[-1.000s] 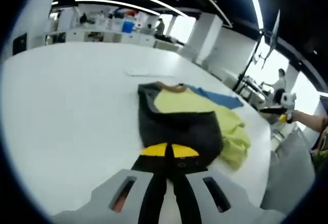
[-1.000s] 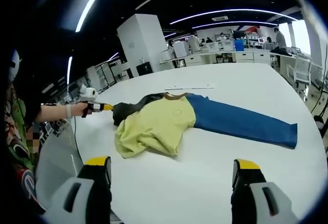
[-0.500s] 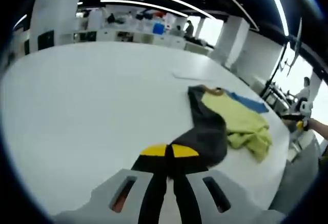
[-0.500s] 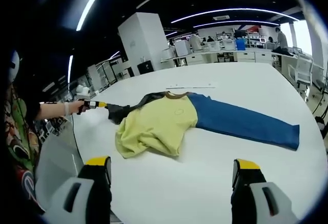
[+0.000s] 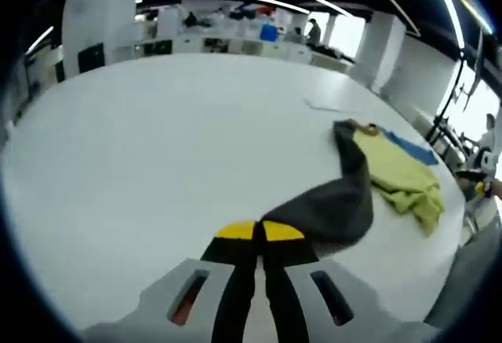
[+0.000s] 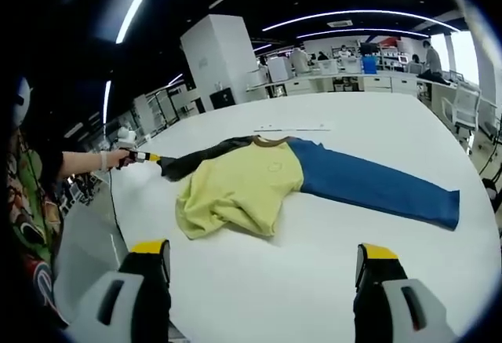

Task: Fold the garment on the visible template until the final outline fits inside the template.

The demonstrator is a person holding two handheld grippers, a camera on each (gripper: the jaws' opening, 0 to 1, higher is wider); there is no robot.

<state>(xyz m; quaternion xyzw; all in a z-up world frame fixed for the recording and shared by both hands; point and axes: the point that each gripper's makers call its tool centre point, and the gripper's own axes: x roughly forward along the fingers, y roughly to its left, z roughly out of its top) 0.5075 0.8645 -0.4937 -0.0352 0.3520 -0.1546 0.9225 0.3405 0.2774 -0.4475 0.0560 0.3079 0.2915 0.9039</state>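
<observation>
Left claw [image 5: 259, 231] clamped on the tip of the dark grey sleeve [image 5: 337, 206], jaws pressed together. The sleeve runs stretched from the claw to the garment [image 6: 259, 182], which lies on the white worktop [image 5: 157, 147]: yellow body bunched, blue sleeve [image 6: 376, 187] flat toward the worktop's far side (brown collar at the top). Right claw [image 6: 263, 258] spread wide, holding nothing, hovering near the worktop edge, well apart from the garment ahead of it.
</observation>
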